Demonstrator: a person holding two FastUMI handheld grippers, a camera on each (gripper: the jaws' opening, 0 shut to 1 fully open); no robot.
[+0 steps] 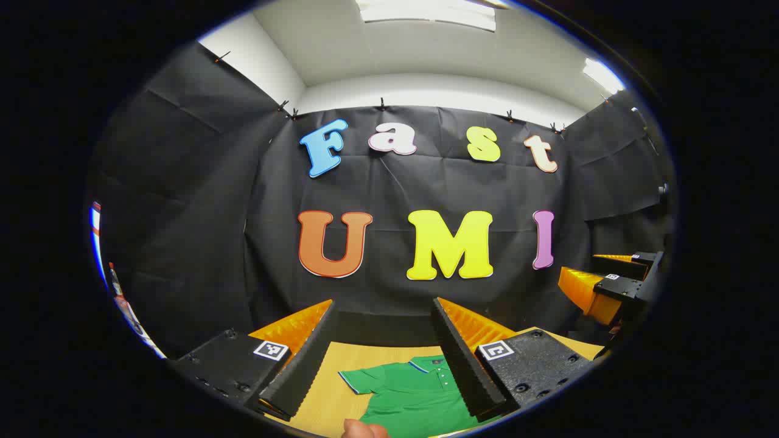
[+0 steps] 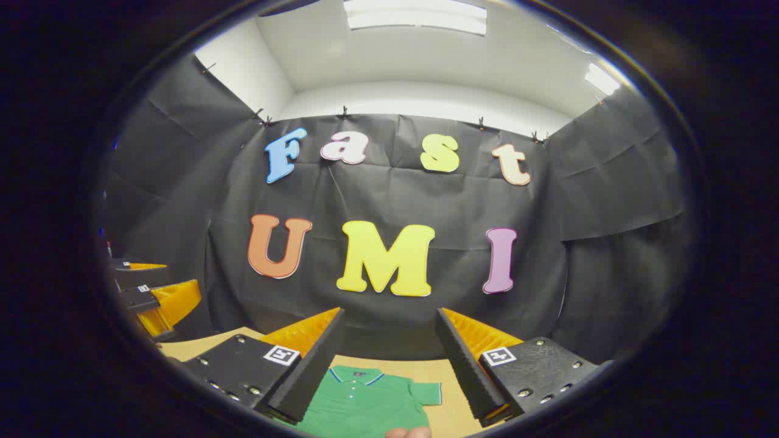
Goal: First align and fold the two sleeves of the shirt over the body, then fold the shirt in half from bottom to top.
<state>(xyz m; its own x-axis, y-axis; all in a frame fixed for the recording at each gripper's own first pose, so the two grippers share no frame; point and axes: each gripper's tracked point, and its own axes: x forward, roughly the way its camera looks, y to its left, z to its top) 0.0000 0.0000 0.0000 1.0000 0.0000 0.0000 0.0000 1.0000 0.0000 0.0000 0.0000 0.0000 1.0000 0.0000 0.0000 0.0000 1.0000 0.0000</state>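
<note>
I am holding both claws up above the wooden table [image 1: 331, 371], and both are looking at the booth wall more than at the work. My left gripper [image 1: 383, 365] is standing wide, with nothing between its fingers, and under it, in the gap between them, the green shirt [image 1: 414, 395] is lying flat with its collar pointing away from me and one short sleeve [image 1: 359, 378] spread out toward the left finger. My right gripper [image 2: 389, 371] is also wide and holding nothing; below it I am seeing the same shirt [image 2: 365, 404], with its other sleeve [image 2: 426, 392] reaching toward the right finger. Far at the right edge of the left gripper view the other claw is showing. Neither sleeve is folded yet, so I judge the task is only starting. The danger I am expecting is this: because the claws are high and tilted, I am seeing only the upper part of the shirt, and I may come down and pinch both layers of cloth, or the body together with the sleeve, so the whole shirt is dragging and wrinkling. If the two claws are closing at unequal places, the sleeves may be landing crooked.
</note>
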